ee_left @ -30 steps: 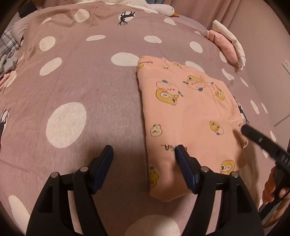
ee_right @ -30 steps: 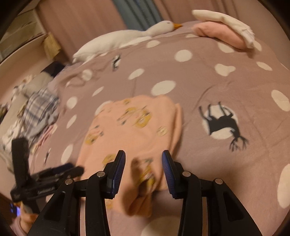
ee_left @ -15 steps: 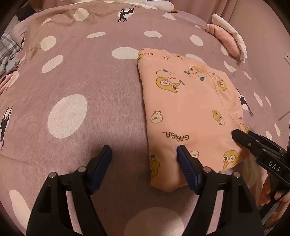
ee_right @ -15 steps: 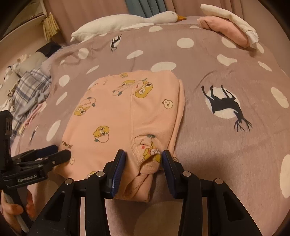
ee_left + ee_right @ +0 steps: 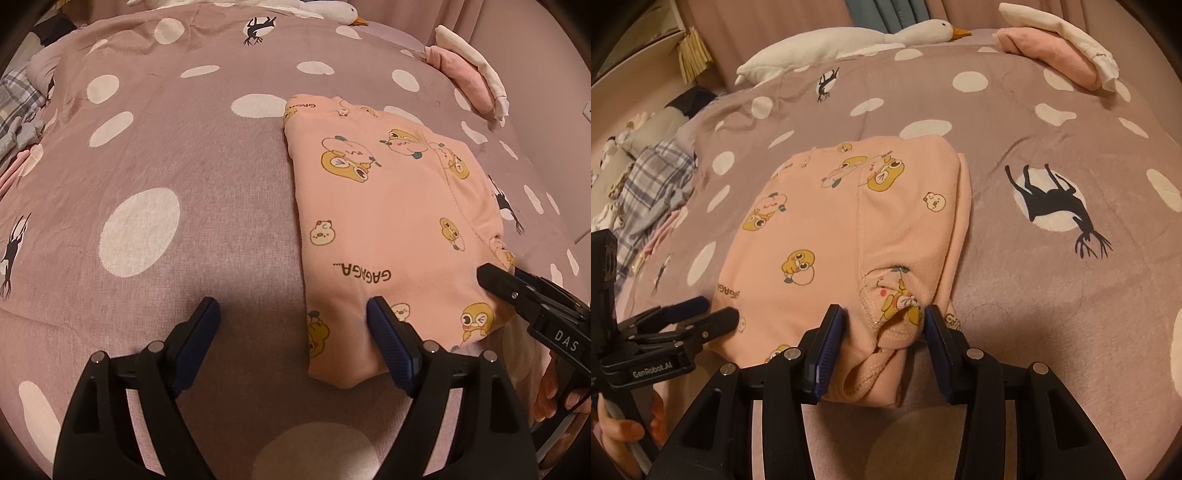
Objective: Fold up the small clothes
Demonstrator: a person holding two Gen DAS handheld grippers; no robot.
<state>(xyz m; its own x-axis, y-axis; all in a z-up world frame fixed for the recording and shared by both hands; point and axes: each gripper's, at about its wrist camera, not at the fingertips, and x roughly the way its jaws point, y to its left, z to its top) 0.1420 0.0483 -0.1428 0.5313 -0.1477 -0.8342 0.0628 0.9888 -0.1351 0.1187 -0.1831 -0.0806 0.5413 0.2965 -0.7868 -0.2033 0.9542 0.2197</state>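
Bed cover (image 5: 207, 177), mauve with white blobs and black deer prints, fills both views. Folded peach garment (image 5: 391, 221) with cartoon ducks and "GAGAGA..." print lies flat on it, right of centre in the left wrist view, centre-left in the right wrist view (image 5: 842, 229). Only the right wrist view shows the whole white goose plush (image 5: 842, 40) at the far edge, the checked clothes heap (image 5: 646, 184) off to the left, and the teal curtain strip behind the goose; left wrist view catches just the goose head (image 5: 343, 11). Pink-and-white folded pile (image 5: 469, 74) sits at the far right in both (image 5: 1060, 48). Left gripper (image 5: 293, 325): jaws wide and have just been opening; right pad sits over the garment's near edge, left pad over bare cover, the garment's near-left corner between them but nothing pinched. Right gripper (image 5: 882, 332): jaws partly open and have just eased wider, the bunched stitched hem between the pads; whether the pads touch the cloth is unclear from here, no clamp visible. Left wrist view shows that gripper (image 5: 495, 277) at the garment's near-right corner, with fingers (image 5: 554, 391) on the handle
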